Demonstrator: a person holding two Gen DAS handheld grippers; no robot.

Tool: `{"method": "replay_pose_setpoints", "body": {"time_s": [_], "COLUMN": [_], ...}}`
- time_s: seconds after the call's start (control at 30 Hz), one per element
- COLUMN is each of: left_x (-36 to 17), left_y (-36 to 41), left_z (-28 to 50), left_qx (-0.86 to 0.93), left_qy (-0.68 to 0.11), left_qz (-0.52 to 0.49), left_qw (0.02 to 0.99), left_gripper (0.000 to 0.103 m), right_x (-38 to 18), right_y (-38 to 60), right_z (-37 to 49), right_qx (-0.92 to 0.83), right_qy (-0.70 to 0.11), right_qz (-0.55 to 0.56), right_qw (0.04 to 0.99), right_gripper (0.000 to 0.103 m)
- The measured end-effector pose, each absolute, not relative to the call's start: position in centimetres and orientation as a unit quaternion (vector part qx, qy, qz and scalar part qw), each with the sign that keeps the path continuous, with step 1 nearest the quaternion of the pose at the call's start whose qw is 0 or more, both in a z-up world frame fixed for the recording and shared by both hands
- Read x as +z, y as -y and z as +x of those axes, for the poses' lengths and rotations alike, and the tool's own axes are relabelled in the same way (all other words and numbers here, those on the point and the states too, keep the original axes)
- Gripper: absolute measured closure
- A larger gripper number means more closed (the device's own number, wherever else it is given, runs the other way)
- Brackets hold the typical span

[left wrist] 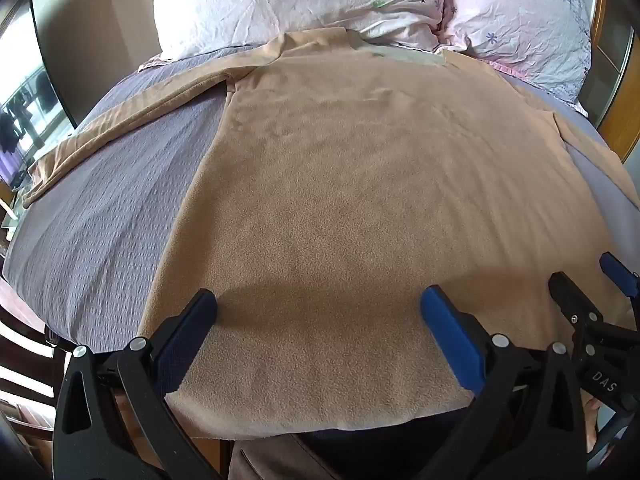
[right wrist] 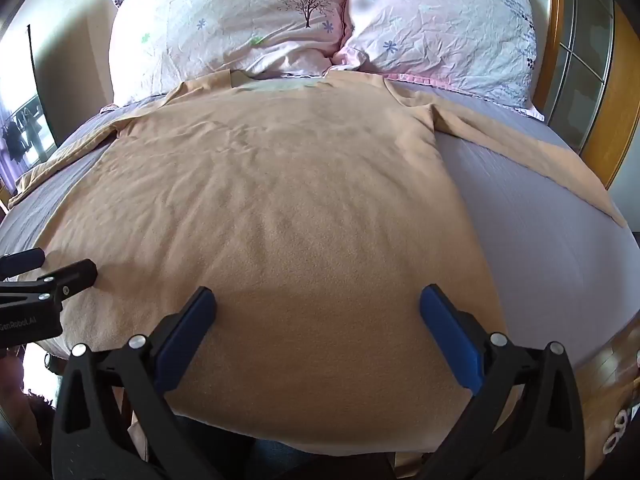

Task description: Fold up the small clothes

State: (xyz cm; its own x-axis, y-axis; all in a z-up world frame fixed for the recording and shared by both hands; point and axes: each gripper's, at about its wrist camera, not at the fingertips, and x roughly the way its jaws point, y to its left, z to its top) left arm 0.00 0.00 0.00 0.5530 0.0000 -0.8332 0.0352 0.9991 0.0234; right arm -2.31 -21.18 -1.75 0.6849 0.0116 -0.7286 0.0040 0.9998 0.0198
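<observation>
A tan long-sleeved fleece top [left wrist: 340, 184] lies flat on the bed, collar toward the pillows, hem at the near edge; it also shows in the right wrist view [right wrist: 280, 208]. Its left sleeve [left wrist: 132, 116] stretches out to the left, its right sleeve [right wrist: 532, 152] to the right. My left gripper [left wrist: 318, 308] is open and empty, just above the hem at the left part of the top. My right gripper [right wrist: 318, 308] is open and empty above the hem's right part. Each gripper shows at the edge of the other's view: the right gripper [left wrist: 580, 280] and the left gripper [right wrist: 60, 268].
The bed has a grey-purple textured cover [left wrist: 100, 208]. Two pink flowered pillows [right wrist: 240, 28] lie at the head. A wooden headboard and frame [right wrist: 624, 92] stand at the right. A window [left wrist: 24, 120] is at the far left.
</observation>
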Motion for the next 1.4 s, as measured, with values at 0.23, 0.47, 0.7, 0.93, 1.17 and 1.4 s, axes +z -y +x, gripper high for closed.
{"method": "replay_pose_setpoints", "body": {"time_s": [0.23,0.47,0.7,0.93,1.17,1.4], "left_x": [0.00,0.00,0.00,0.00,0.00,0.00], "left_y": [0.00,0.00,0.00,0.00,0.00,0.00], "left_z": [0.00,0.00,0.00,0.00,0.00,0.00], "left_qx": [-0.010,-0.010,-0.010,-0.010,-0.010,-0.010], "left_qy": [-0.473,-0.473,-0.473,-0.473,-0.473,-0.473], "left_qz": [0.018,0.019,0.018,0.018,0.019,0.018], "left_qw": [0.881,0.881,0.881,0.881,0.881,0.881], "left_gripper": [0.001,0.001,0.001,0.001,0.001,0.001], "right_x": [-1.76,-1.75,-1.73,-1.82,-1.85,-1.73], "right_y": [21.17,21.17,21.21,21.27,21.39,21.30], "right_z": [-2.28,-2.29,-2.32,-2.39,-2.42,-2.67], "right_qx": [0.002,0.002,0.001,0.001,0.001,-0.001], "right_qy": [-0.397,-0.397,-0.397,-0.396,-0.396,-0.395], "right_qz": [0.010,0.009,0.009,0.009,0.009,0.010], "right_qw": [0.918,0.918,0.918,0.918,0.918,0.919], "right_gripper": [0.002,0.002,0.002,0.002,0.002,0.002]}}
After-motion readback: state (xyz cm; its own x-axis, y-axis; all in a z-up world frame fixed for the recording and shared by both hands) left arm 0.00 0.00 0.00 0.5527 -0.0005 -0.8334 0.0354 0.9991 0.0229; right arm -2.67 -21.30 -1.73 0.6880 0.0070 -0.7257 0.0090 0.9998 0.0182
